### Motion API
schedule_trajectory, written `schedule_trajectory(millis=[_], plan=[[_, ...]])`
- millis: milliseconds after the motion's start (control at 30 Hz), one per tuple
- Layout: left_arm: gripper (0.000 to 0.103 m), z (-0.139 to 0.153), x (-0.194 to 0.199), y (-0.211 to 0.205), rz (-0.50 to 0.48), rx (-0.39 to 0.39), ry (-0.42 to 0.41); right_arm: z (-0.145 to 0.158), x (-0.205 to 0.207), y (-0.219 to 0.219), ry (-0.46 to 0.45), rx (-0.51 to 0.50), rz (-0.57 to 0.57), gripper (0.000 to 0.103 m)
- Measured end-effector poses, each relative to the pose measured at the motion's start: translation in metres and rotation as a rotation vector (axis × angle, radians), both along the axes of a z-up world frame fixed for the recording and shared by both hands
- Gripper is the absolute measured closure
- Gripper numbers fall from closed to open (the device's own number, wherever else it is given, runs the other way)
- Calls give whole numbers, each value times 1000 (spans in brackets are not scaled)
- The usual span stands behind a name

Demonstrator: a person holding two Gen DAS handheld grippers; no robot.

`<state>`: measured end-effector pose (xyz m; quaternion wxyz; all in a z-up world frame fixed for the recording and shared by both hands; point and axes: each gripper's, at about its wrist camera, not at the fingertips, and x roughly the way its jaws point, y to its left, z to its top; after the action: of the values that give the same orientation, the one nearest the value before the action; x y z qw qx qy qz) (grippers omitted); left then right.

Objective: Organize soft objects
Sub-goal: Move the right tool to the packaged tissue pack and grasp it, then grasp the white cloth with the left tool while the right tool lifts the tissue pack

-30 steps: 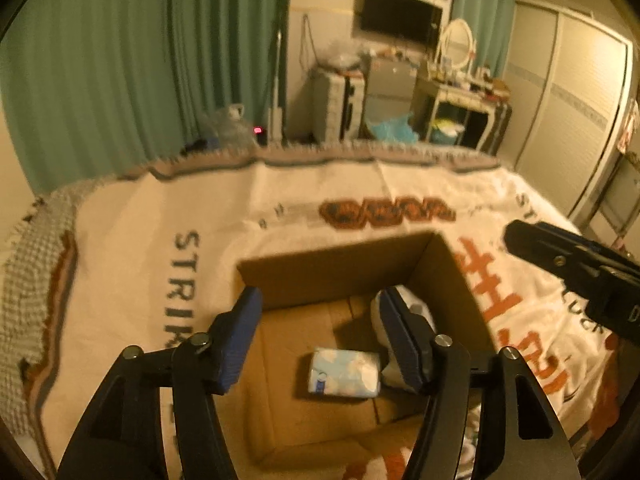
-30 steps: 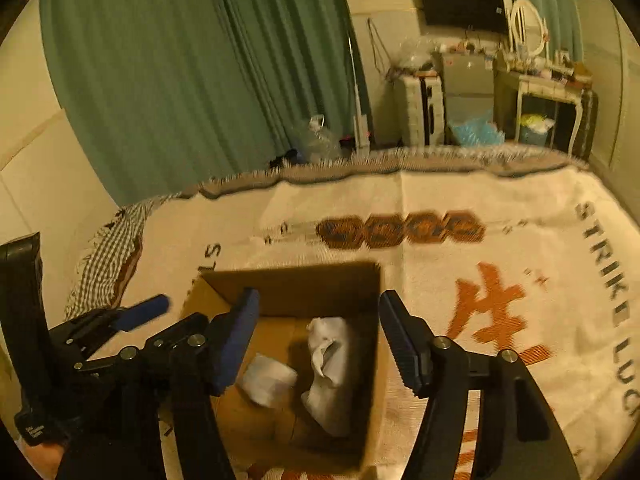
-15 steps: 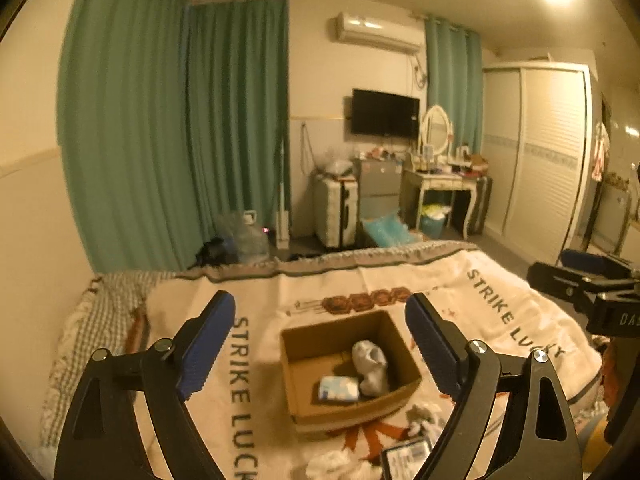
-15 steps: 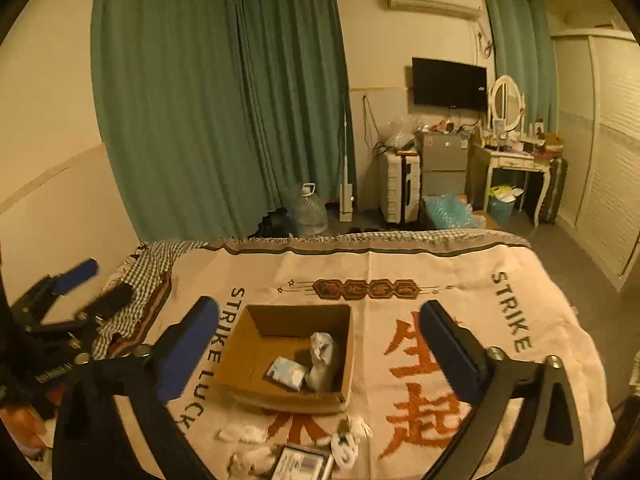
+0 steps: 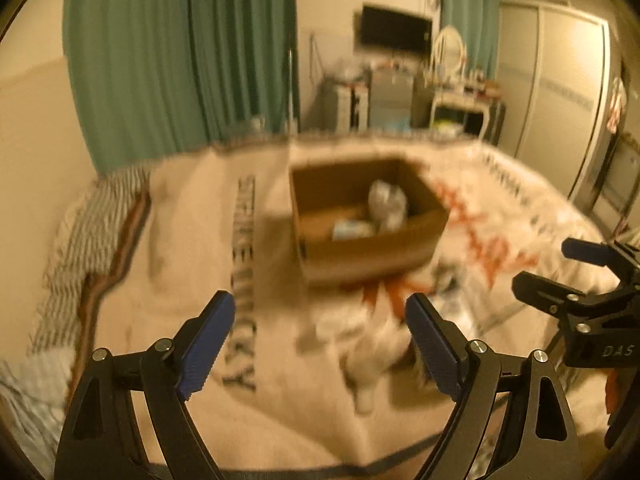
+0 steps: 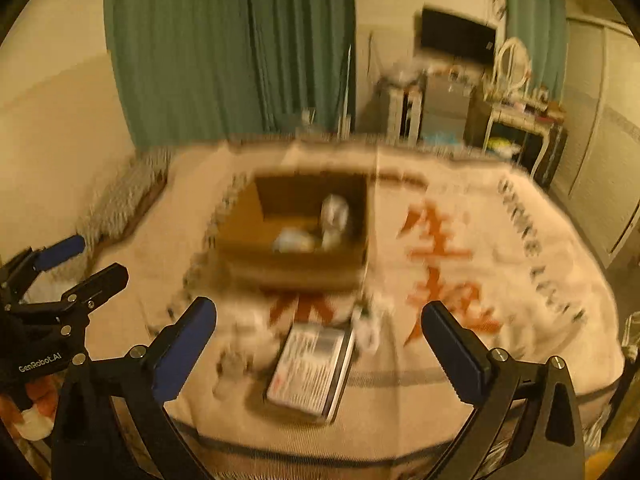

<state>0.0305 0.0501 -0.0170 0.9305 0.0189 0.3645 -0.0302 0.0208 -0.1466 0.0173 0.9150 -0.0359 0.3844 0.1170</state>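
Note:
A brown cardboard box (image 5: 372, 256) (image 6: 296, 268) stands on a blanket-covered bed and holds a white crumpled cloth (image 5: 387, 204) (image 6: 335, 216) and a pale blue tissue pack (image 5: 352, 230) (image 6: 294, 240). A blurred white soft object (image 5: 372, 352) lies on the blanket in front of the box, between my left gripper's fingers in that view. More white soft pieces (image 6: 370, 328) lie near a flat printed packet (image 6: 312, 370). My left gripper (image 5: 318, 348) is open and empty. My right gripper (image 6: 318, 344) is open and empty, above the packet.
The cream blanket (image 5: 180, 280) with dark letters and orange characters covers the bed. Green curtains (image 6: 228, 48), a TV, a dresser with a mirror (image 6: 516, 68) and wardrobes stand beyond the bed. The bed's near edge runs below both grippers.
Both grippers have come down and forward from a high, pulled-back view to just above the blanket's near side. Both stay wide open and empty. The frames are motion blurred.

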Motion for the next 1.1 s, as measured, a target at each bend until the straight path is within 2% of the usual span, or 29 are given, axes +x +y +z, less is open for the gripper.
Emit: schedule_trajectory(millis=[200, 367, 433, 500, 600, 667, 700, 733, 800, 900, 1000, 1033, 1067, 1100], plan=[[15, -50, 9, 5, 25, 44, 114, -80, 20, 8, 167, -45, -22, 0], [15, -73, 20, 10, 39, 19, 173, -119, 33, 22, 260, -73, -5, 0], [15, -83, 23, 10, 29, 33, 180, -136, 38, 28, 283, -110, 0, 0], [15, -91, 26, 10, 22, 60, 192, -152, 42, 28, 332, -101, -8, 0], [15, -103, 30, 8, 10, 72, 221, -162, 48, 29, 371, -77, -11, 0], [15, -109, 30, 6, -1, 67, 245, -168, 50, 33, 381, -101, -8, 3], [15, -111, 29, 4, -2, 73, 247, -170, 50, 34, 385, -122, -8, 11], [15, -112, 27, 1, 2, 87, 243, -171, 50, 33, 385, -145, -17, 15], [17, -115, 23, -4, 4, 89, 249, -170, 52, 28, 384, -144, -22, 17], [17, -119, 16, -13, -10, 37, 269, -160, 52, 16, 365, -118, -49, 24], [18, -124, 14, -23, -25, -18, 297, -151, 51, 6, 351, -87, -63, 25], [21, -126, 15, -25, -30, -31, 306, -148, 51, 4, 342, -83, -68, 25], [31, -129, 16, -28, -35, -45, 314, -145, 51, 1, 332, -76, -72, 25], [35, -132, 18, -31, -37, -54, 328, -142, 51, -2, 325, -64, -75, 25]])
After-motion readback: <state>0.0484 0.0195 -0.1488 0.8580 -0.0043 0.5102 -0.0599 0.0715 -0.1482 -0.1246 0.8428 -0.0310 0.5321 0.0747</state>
